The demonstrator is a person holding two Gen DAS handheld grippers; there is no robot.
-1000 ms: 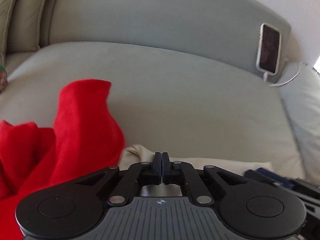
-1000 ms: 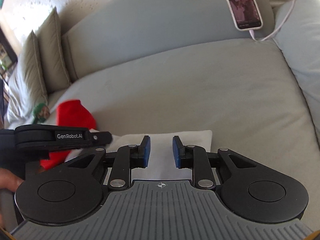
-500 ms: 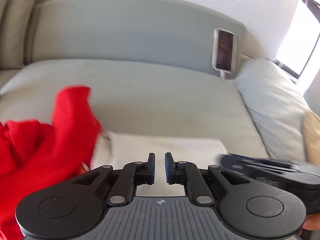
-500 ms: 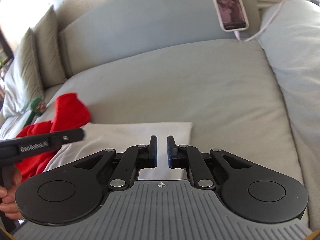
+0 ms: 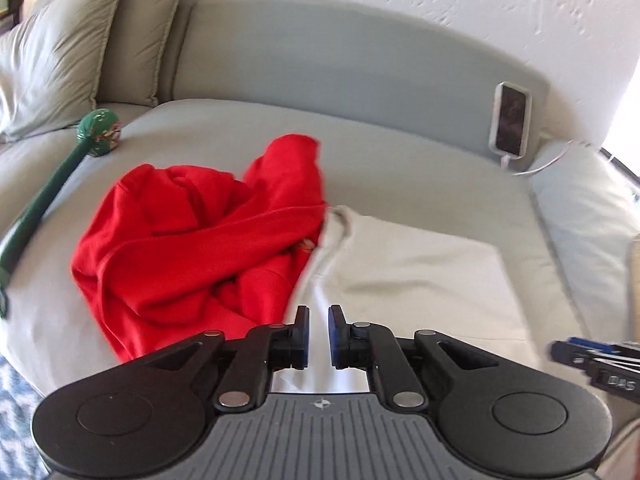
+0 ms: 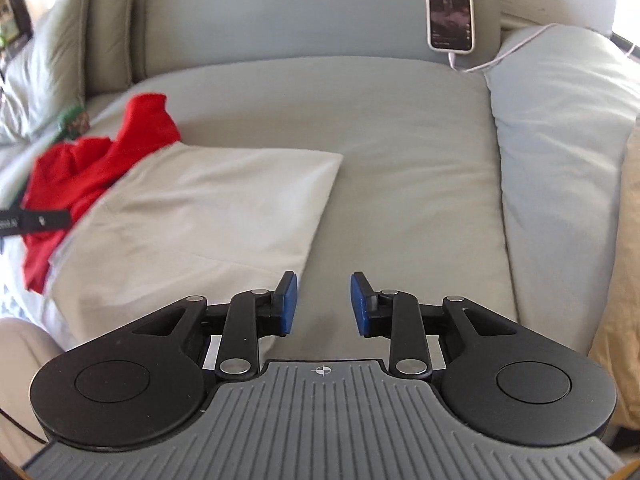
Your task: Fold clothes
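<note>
A folded cream-white garment (image 5: 416, 276) lies flat on the grey sofa seat; it also shows in the right wrist view (image 6: 192, 216). A crumpled red garment (image 5: 200, 248) lies against its left side, also seen in the right wrist view (image 6: 76, 168). My left gripper (image 5: 318, 332) is slightly open and empty, above the white garment's near edge. My right gripper (image 6: 324, 304) is open and empty, just right of the white garment's near right corner, over bare cushion. The right gripper's tip shows in the left wrist view (image 5: 592, 356).
A phone (image 6: 450, 10) on a white cable leans on the sofa backrest. A pale cushion (image 6: 560, 160) lies at the right. A green long-handled toy (image 5: 60, 160) lies at the left. Beige pillows (image 5: 60, 60) stand at the back left. A patterned rug (image 5: 16, 408) shows below left.
Both grippers pulled back and up from the white garment. The left gripper went from shut to slightly open, letting go of the cloth. The right gripper opened wider.
</note>
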